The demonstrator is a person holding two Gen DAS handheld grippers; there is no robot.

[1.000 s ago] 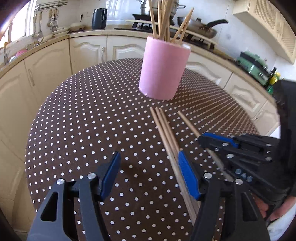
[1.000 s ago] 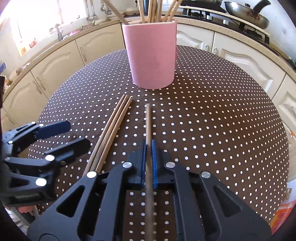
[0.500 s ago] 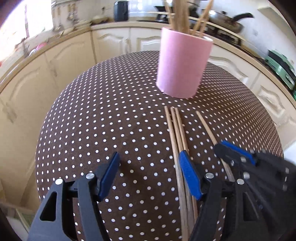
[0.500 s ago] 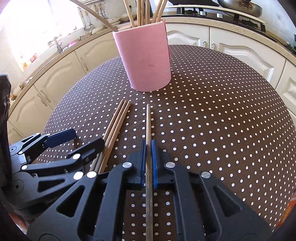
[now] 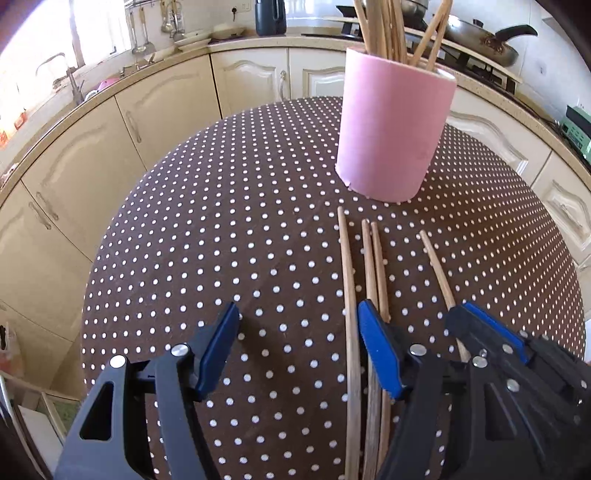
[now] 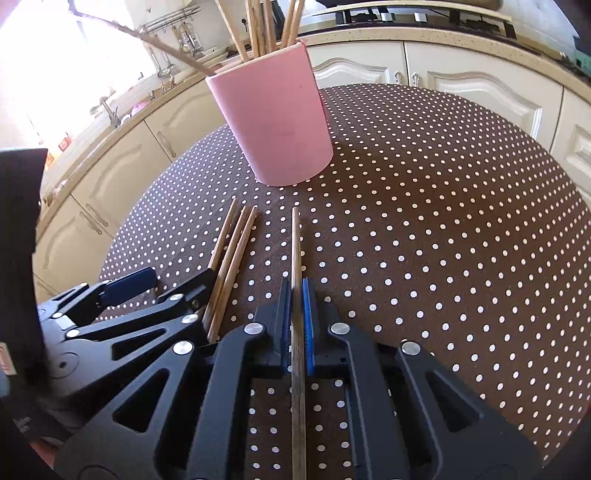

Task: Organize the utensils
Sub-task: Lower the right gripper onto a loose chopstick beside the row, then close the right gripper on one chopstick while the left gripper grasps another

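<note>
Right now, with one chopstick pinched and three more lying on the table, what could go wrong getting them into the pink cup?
1. The right gripper pinches its chopstick well back from the tip, so the long front end may swing and hit the pink cup's rim.
2. The cup is already crowded with leaning sticks; a new one could snag on them.
3. The left gripper, whose jaws have just been closing, has only one of the three loose chopsticks between its jaws and may scatter the others.
</note>
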